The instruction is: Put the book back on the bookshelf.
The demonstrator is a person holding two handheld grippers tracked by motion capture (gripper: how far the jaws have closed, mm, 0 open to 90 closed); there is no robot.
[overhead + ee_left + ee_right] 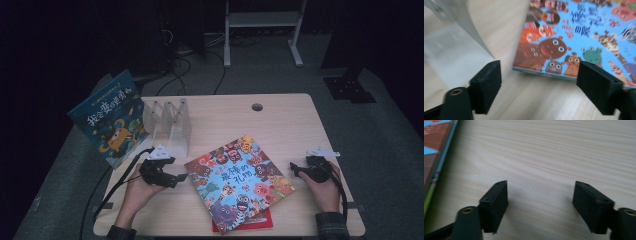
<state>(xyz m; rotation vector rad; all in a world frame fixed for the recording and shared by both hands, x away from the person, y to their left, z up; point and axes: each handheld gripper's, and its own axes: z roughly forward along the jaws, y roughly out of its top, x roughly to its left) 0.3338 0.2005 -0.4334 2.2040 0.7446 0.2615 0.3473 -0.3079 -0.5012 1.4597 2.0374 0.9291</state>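
- The room around is dark, with a grey carpet and a white metal frame behind; only the light wooden table (280, 120) is lit, and I sit at its near side.
- The work here is, I judge, to put the picture books into the clear plastic book rack (172, 122), which stands at the left back part of the table.
- One blue book (107, 120) already leans tilted at the left side of the rack, its cover facing me. I think it stands so because the rack keeps it upright.
- The colourful book (239, 182) lies flat in the middle of the table, turned a little, and it rests on a red book (265, 221), of which just an edge looks out at the near side. It lies between my two hands, easy to reach from both sides.
- My left gripper (181, 177) is low at the table, pointing at the left edge of the colourful book (574, 32). Its jaws stand apart and hold nothing; the corner of the book is just in front of them, not yet between the pads. The foot of the rack (454, 60) is close at the side in the left gripper view.
- My right gripper (294, 167) rests near the right edge of the same book, a little apart from it. Its jaws are also apart, with bare wood (549, 157) between them, and they touch nothing.
- I judge the next step is to slide one jaw under the cover edge; the thin flat book could slip away.
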